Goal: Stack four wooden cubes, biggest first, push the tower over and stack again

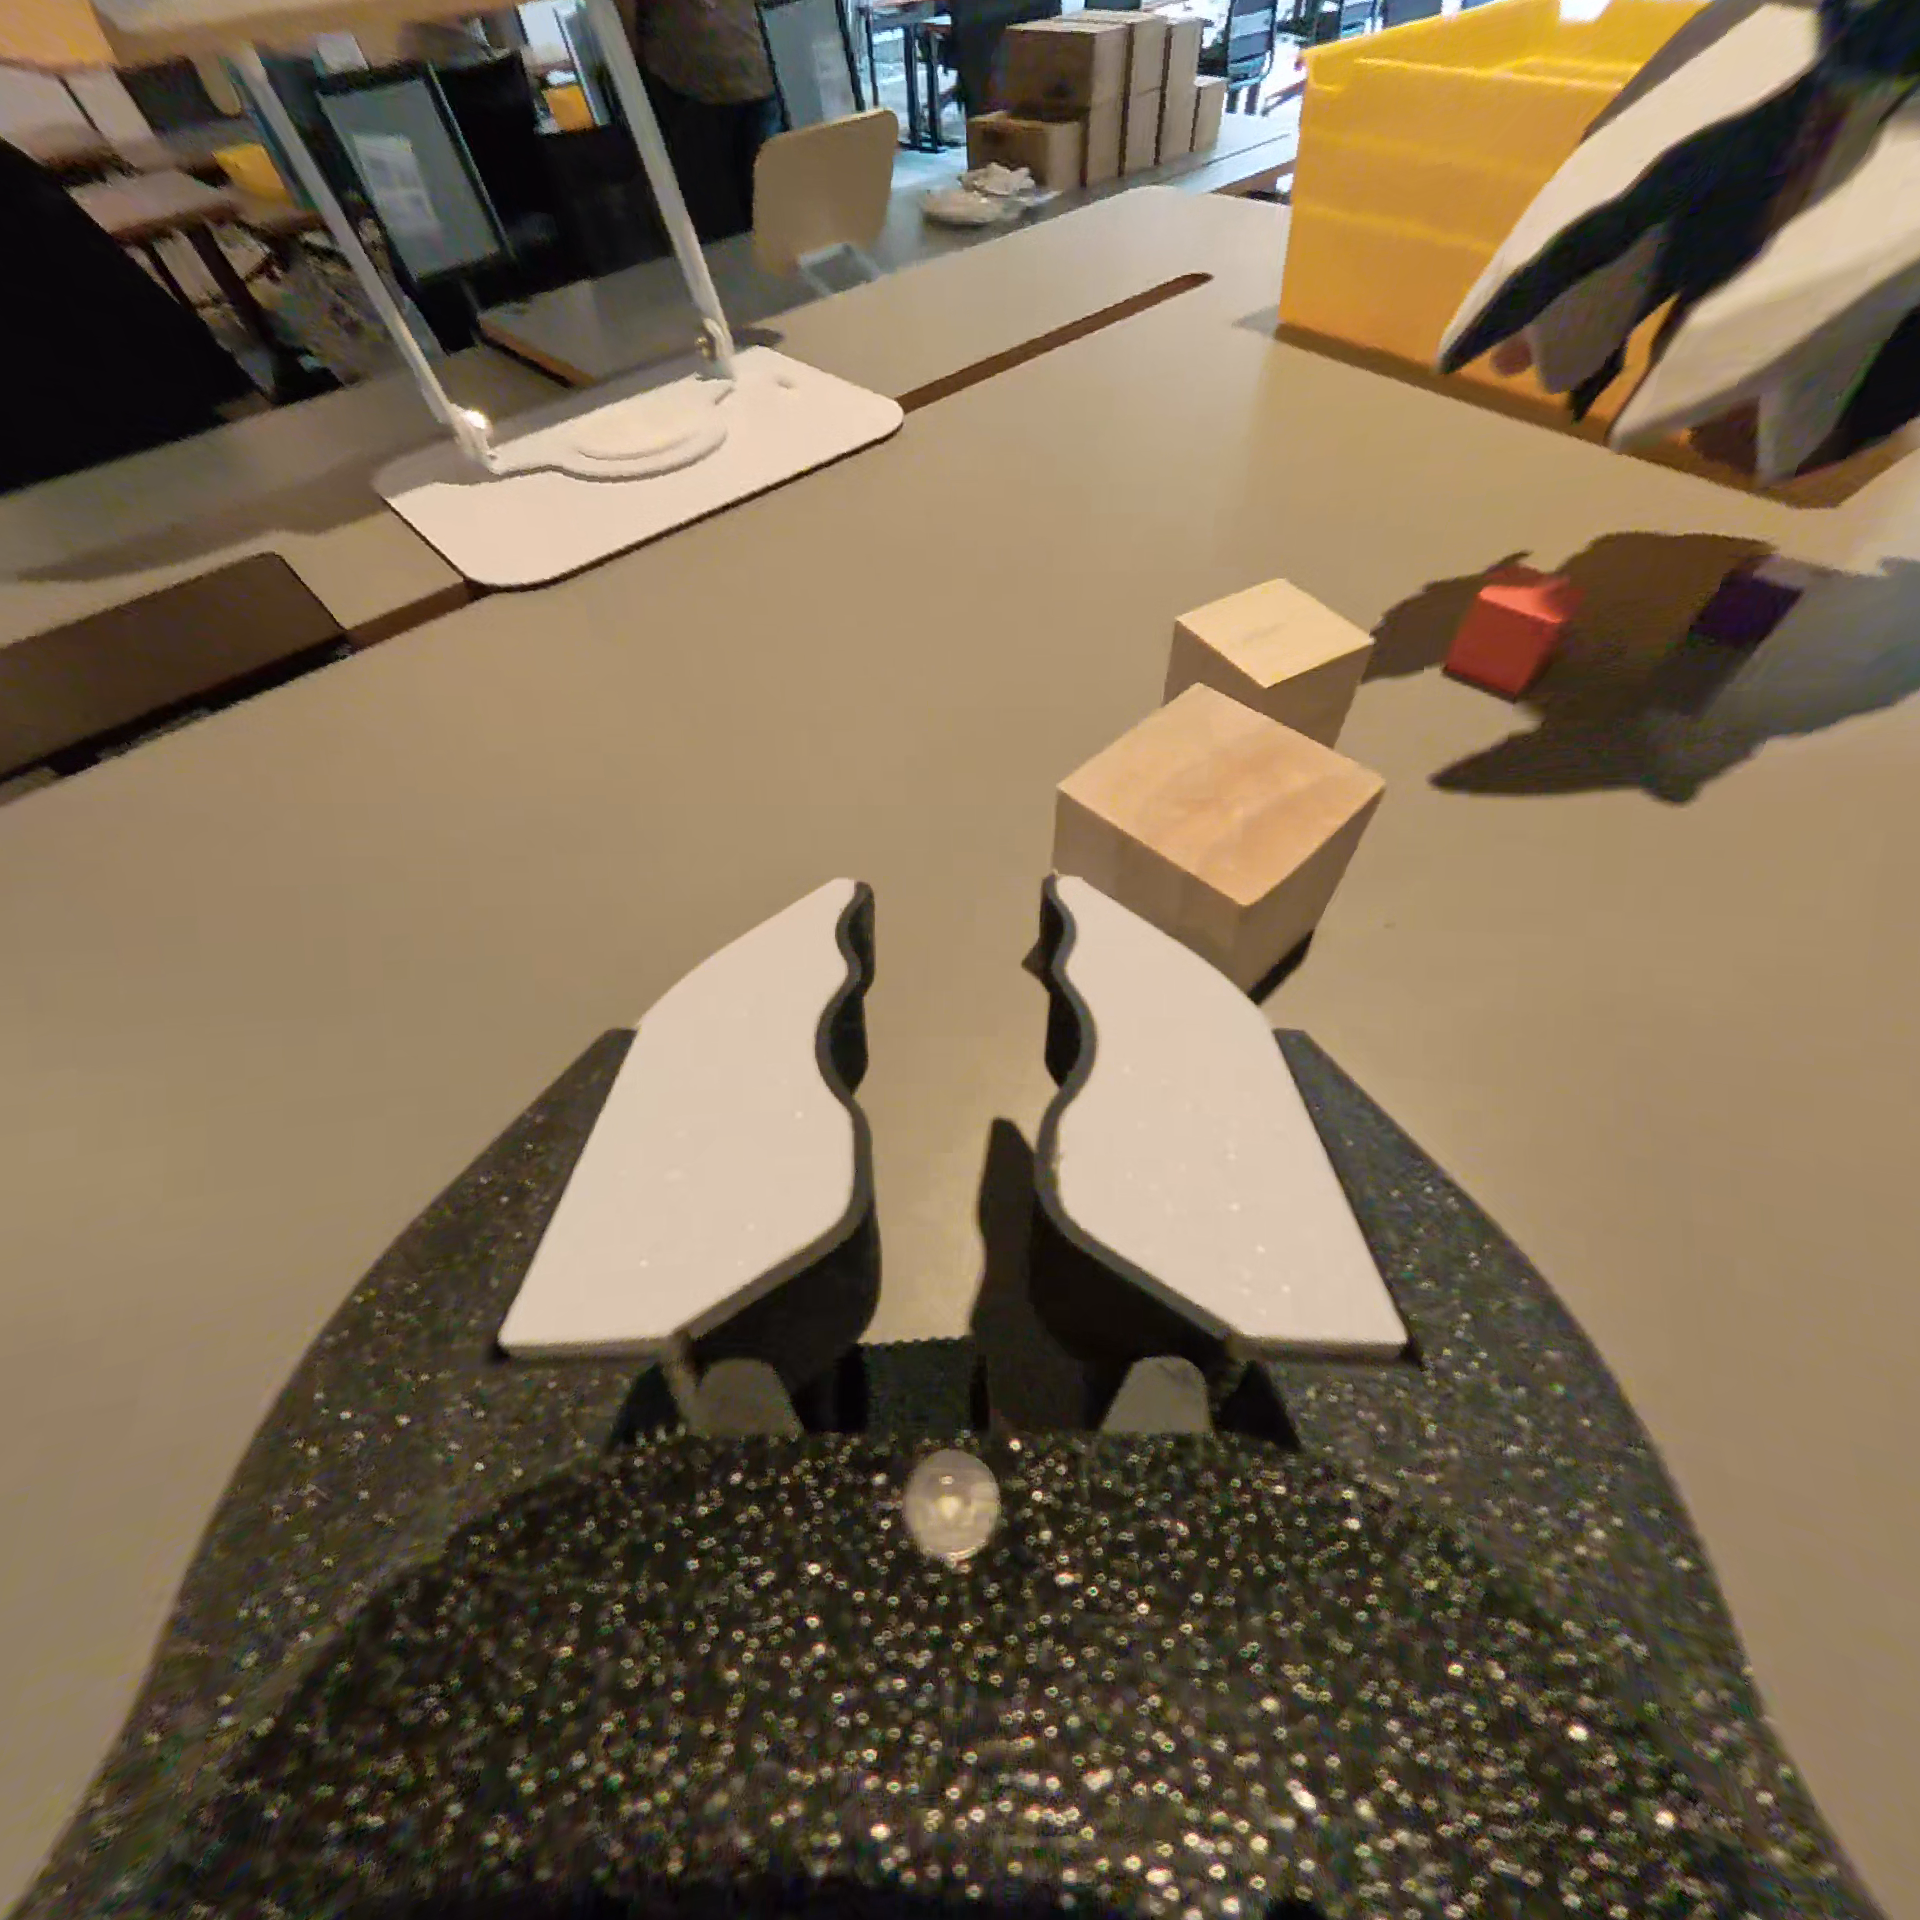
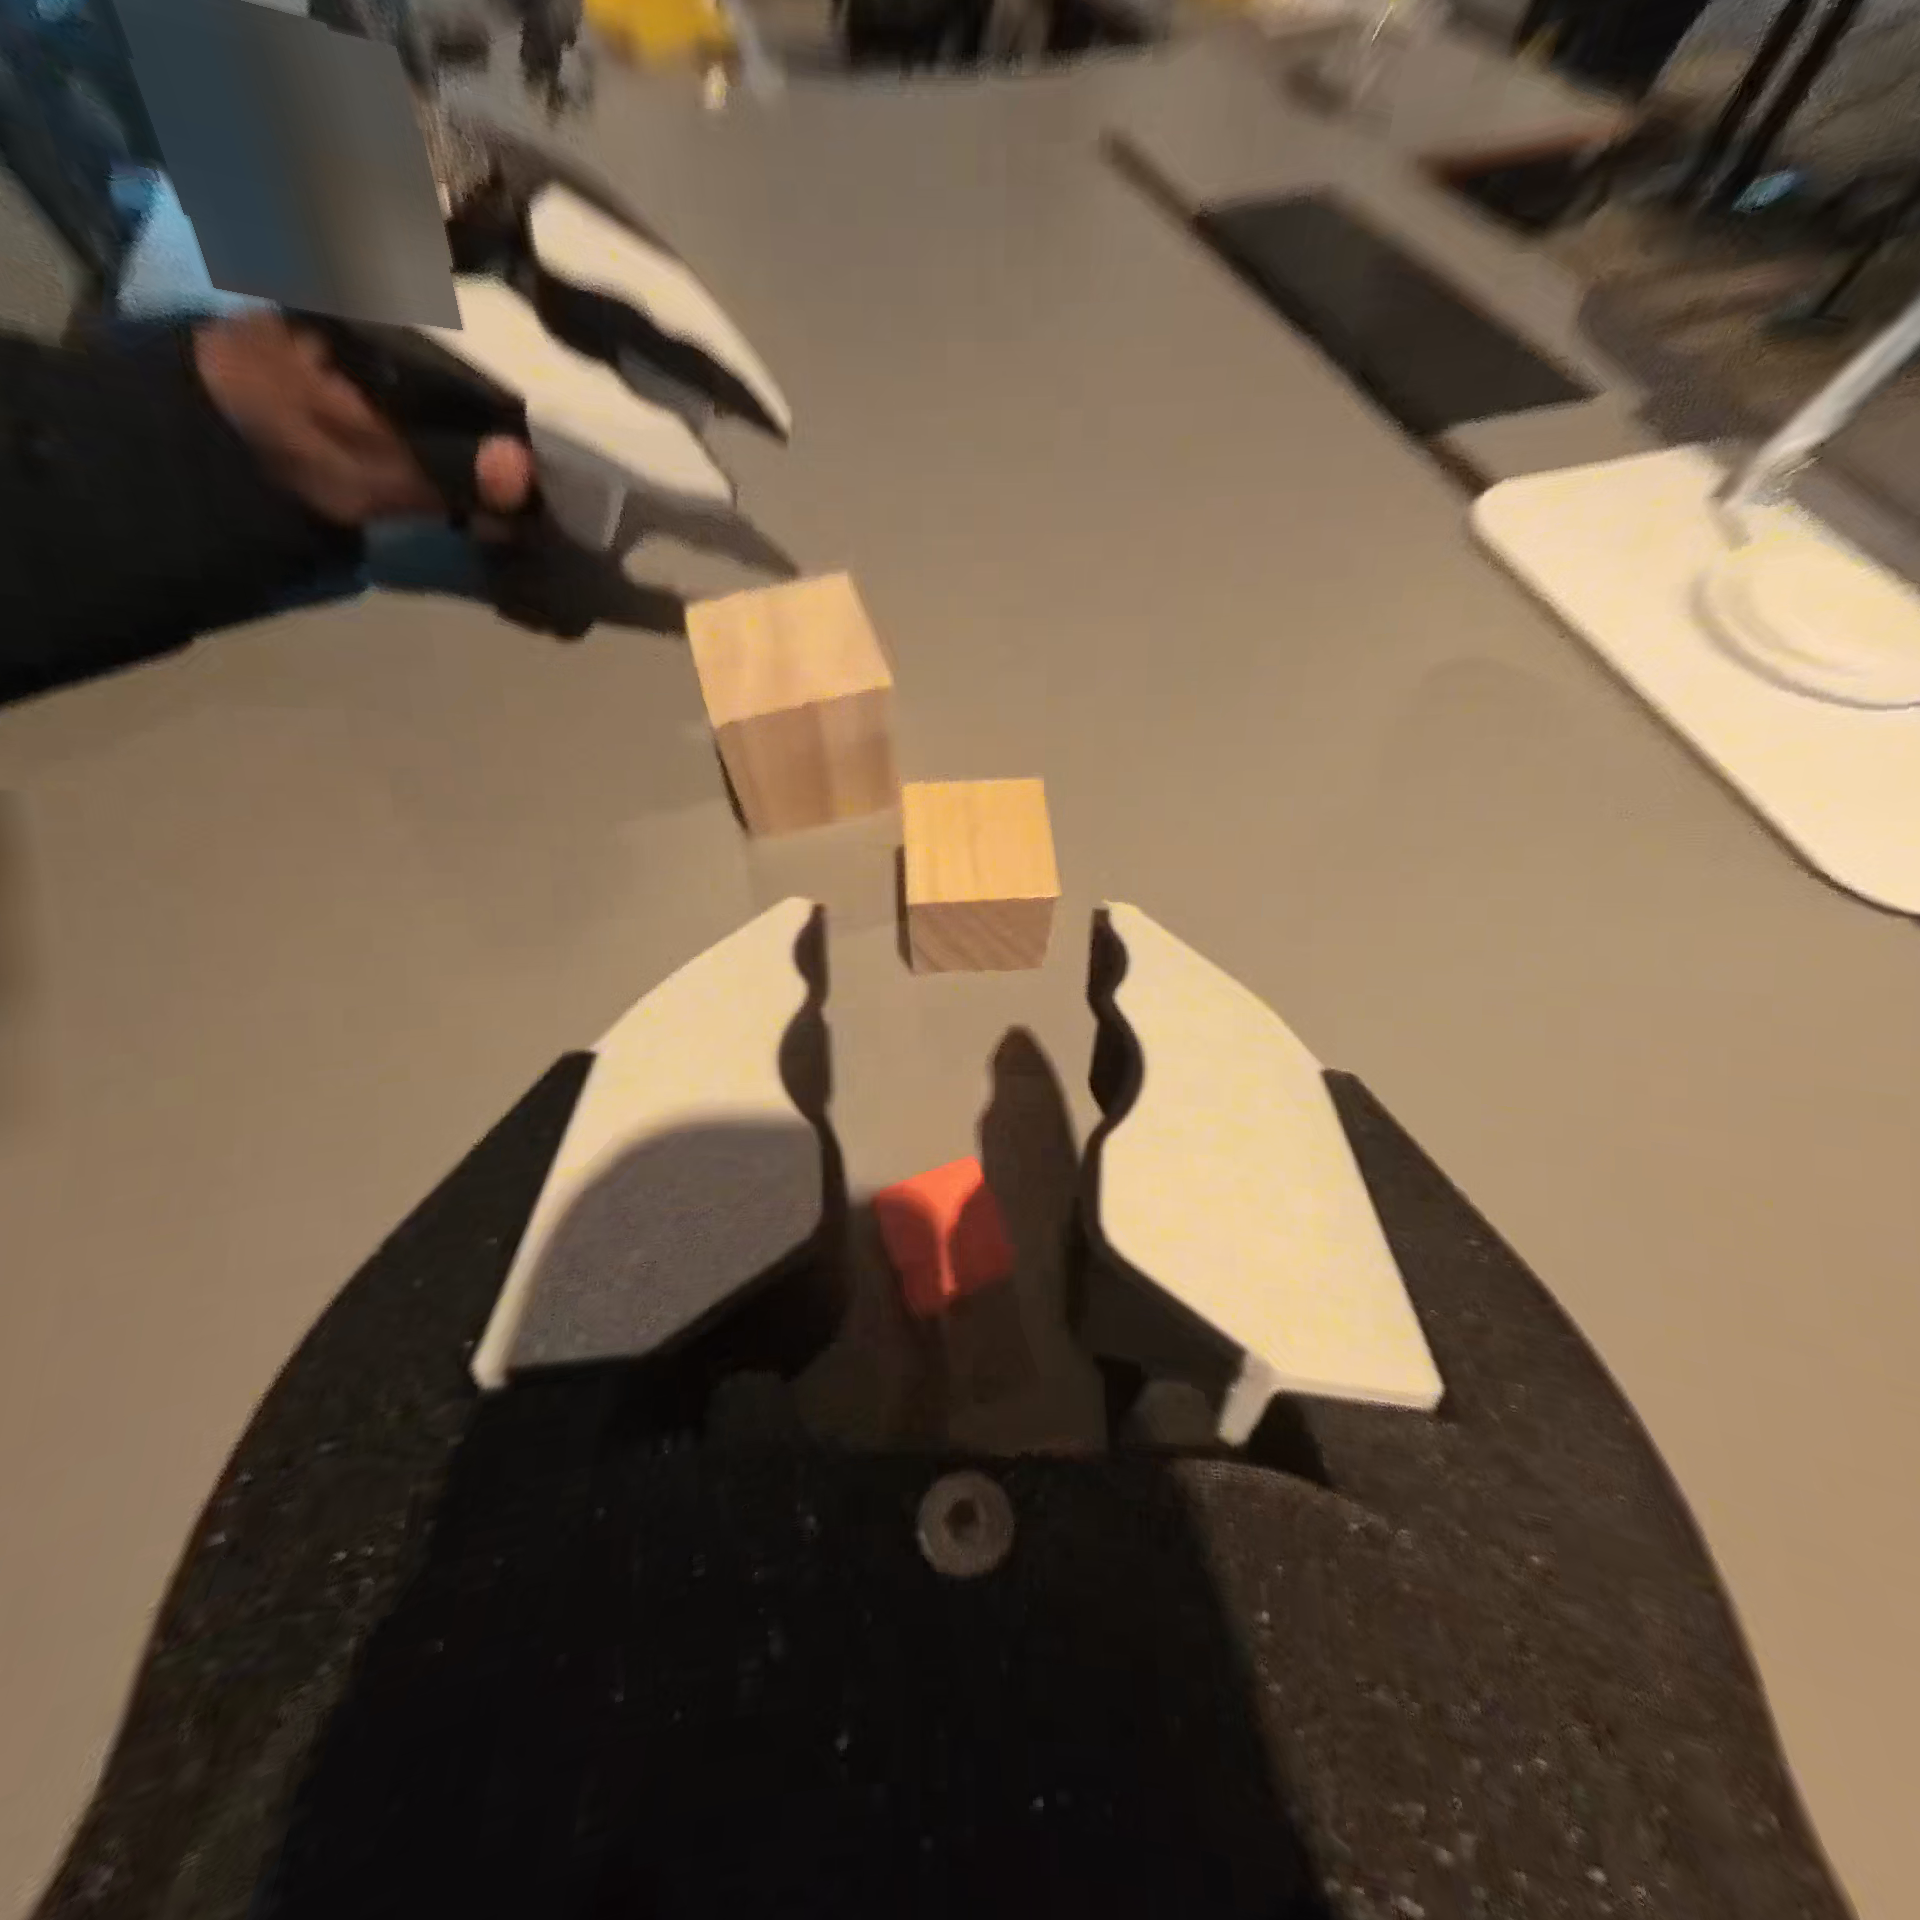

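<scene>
Grey table (image 1: 520, 831) spreads bare left of our left gripper (image 1: 951, 914), jaws apart, empty; big cube (image 1: 1216, 821) touches its right fingertip. Right gripper (image 2: 956, 935), jaws apart, hovers: smaller cube (image 2: 977, 873) just ahead, red cube (image 2: 940, 1231) beneath.

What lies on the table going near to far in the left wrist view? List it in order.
Left gripper with open jaws → larger plain wooden cube → smaller plain wooden cube → red cube → yellow bin.
</scene>
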Demonstrator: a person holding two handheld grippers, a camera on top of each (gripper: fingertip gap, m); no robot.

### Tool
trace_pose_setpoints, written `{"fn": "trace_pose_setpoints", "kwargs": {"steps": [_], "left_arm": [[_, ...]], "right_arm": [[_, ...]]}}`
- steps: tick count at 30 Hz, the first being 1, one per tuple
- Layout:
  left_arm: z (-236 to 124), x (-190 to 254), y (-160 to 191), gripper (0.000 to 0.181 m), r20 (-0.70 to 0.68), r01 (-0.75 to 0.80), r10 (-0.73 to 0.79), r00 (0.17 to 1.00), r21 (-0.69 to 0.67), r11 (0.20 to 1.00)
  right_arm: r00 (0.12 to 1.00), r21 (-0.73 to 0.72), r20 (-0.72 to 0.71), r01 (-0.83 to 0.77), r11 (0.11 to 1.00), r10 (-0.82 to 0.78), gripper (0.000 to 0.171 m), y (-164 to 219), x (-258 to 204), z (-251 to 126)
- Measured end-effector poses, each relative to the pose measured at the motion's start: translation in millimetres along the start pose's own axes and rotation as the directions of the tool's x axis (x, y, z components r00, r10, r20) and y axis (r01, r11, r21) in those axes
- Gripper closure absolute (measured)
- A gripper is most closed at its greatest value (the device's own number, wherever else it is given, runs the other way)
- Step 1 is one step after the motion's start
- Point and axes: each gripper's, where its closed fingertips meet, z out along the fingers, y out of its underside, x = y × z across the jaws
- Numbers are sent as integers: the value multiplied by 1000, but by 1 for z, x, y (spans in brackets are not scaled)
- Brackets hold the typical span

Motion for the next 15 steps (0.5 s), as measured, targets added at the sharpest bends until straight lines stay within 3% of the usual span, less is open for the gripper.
{"fn": "trace_pose_setpoints", "kwargs": {"steps": [5,10,11,13,15], "left_arm": [[-6,-3,-7,152,-5,34,-34,999,60,998],[-13,-3,-13,154,3,21,-22,1000,117,993],[-14,-3,-13,154,9,20,-22,1000,122,992],[-15,-3,-12,155,15,28,-30,999,118,993],[-16,-3,-12,155,20,30,-33,999,124,992]], "right_arm": [[995,-321,92,75,944,-47,100,21,-9,40],[996,-472,54,93,877,-77,94,29,-2,70],[996,-499,40,91,862,-82,97,32,1,74],[995,-564,11,87,821,-99,124,40,9,79],[995,-584,27,93,806,-94,126,41,9,81]]}}
